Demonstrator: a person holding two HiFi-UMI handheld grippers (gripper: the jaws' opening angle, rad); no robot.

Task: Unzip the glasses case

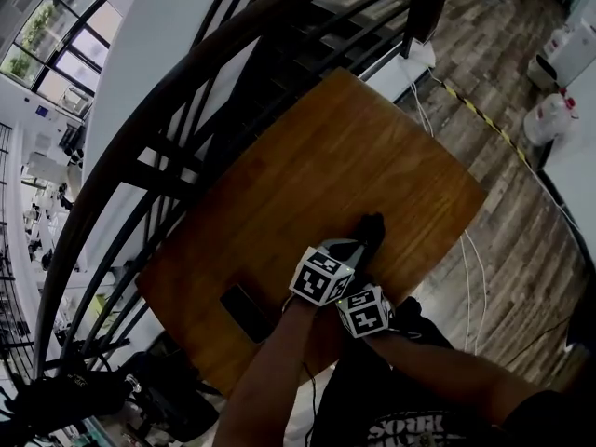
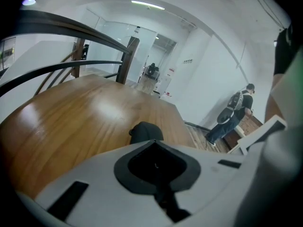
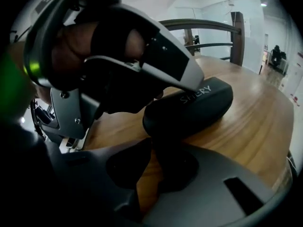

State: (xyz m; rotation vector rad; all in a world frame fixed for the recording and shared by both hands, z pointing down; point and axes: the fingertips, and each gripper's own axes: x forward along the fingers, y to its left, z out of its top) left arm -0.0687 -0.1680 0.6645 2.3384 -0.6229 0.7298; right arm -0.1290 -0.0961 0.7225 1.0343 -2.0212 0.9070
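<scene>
Where the head view looks down, the glasses case (image 1: pixel 370 234) lies on the wooden counter (image 1: pixel 307 147), near its front edge. A dark flat slab (image 1: pixel 247 311) lies well apart to the left. A dark curved railing (image 1: pixel 177 101) borders the counter's far side, with plank floor (image 1: pixel 503 82) and cables beyond.

Left gripper view: the left tool (image 2: pixel 153 148) is pressed together, tips at the case's near end, and the case shows just past them. Whether a zip tab sits in the pinch, cannot tell. The counter is glossy with a glare patch mid-surface. A bright white hall lies behind.

Right gripper view: the right tool (image 3: pixel 151 167) is spread, with bare wood showing in the gap. The case's near end dips towards one jaw and is not clamped. The case looks closed. The left tool's white jaw rests on the case top at that end.

Judgement: the step in hand is securing the case and finding the pull. One tool should pin the body flat so it cannot skid on polished wood. The other should pinch only the tab and follow the seam's curve rather than pull straight. Risk: the case slides or lifts.
</scene>
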